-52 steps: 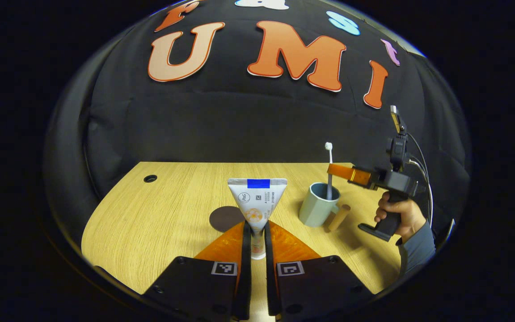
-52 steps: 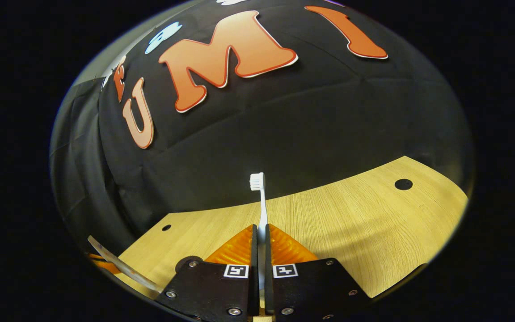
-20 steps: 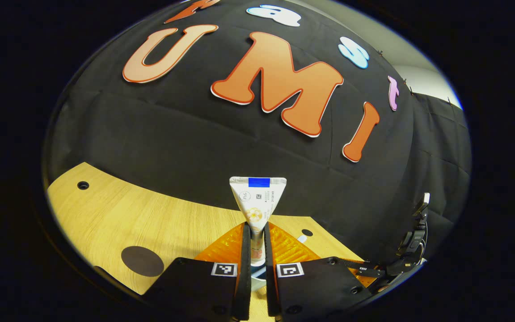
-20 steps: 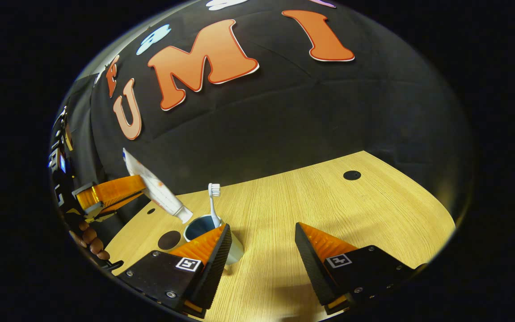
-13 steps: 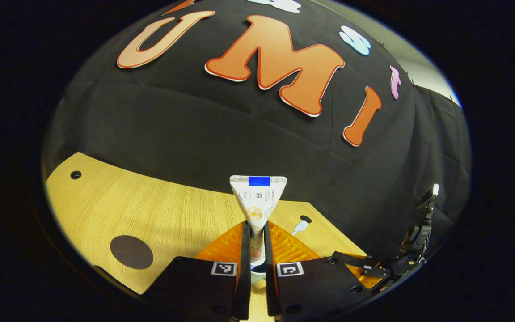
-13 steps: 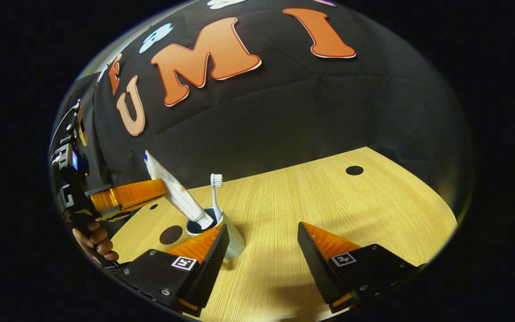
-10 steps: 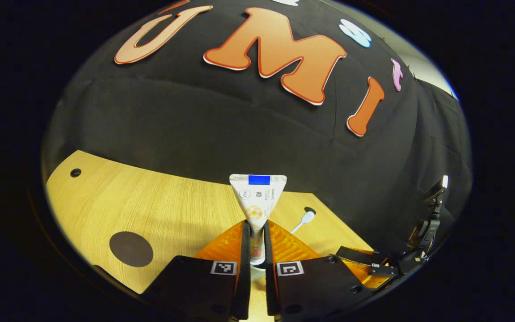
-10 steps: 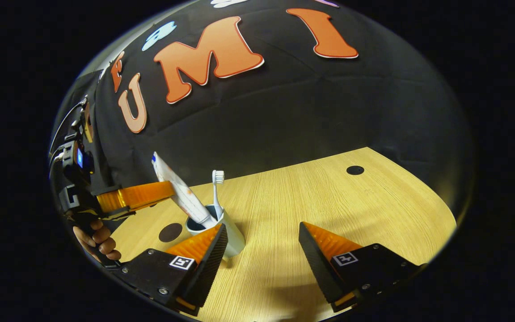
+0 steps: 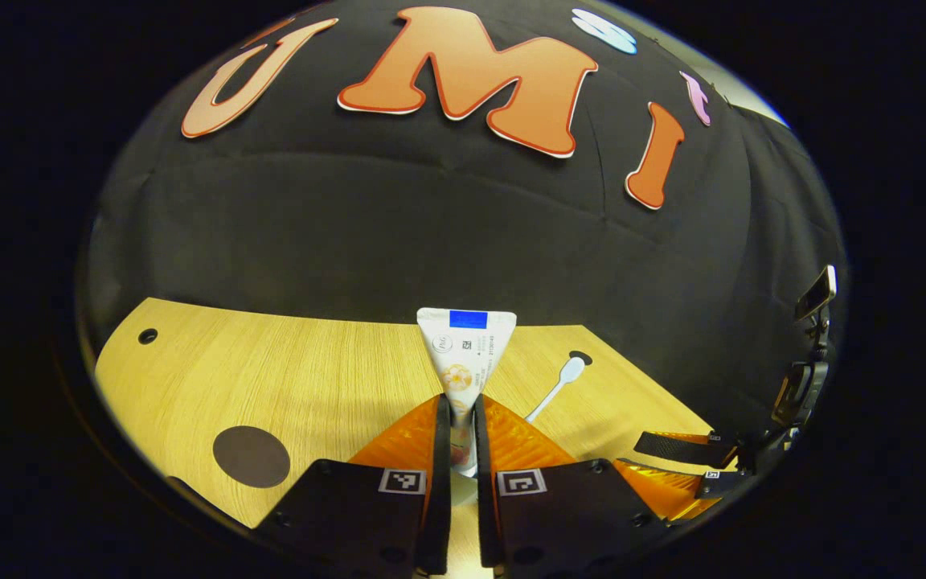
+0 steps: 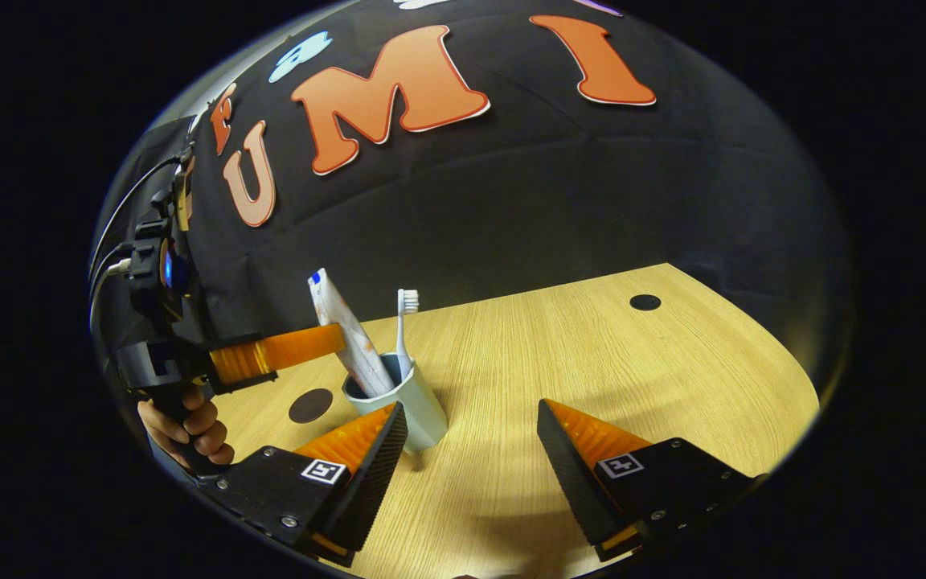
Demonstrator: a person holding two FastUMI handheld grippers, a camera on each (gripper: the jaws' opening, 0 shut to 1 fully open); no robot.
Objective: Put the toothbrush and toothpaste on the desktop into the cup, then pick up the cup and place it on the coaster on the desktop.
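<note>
You had the left gripper (image 9: 461, 418) clamped on the toothpaste (image 10: 348, 338), its cap end already down inside the cup (image 10: 403, 406) beside the toothbrush (image 10: 403, 330), while your right gripper (image 10: 471, 450) stood wide open and empty nearby; releasing looked due next.

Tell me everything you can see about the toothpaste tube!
The toothpaste is a soft white tube with a blue mark on its flat crimped end and an orange picture lower down. It leans tilted, cap end down inside the pale blue cup, flat end up. The left gripper pinches its middle between both orange fingers. A white toothbrush stands beside it in the same cup.
</note>
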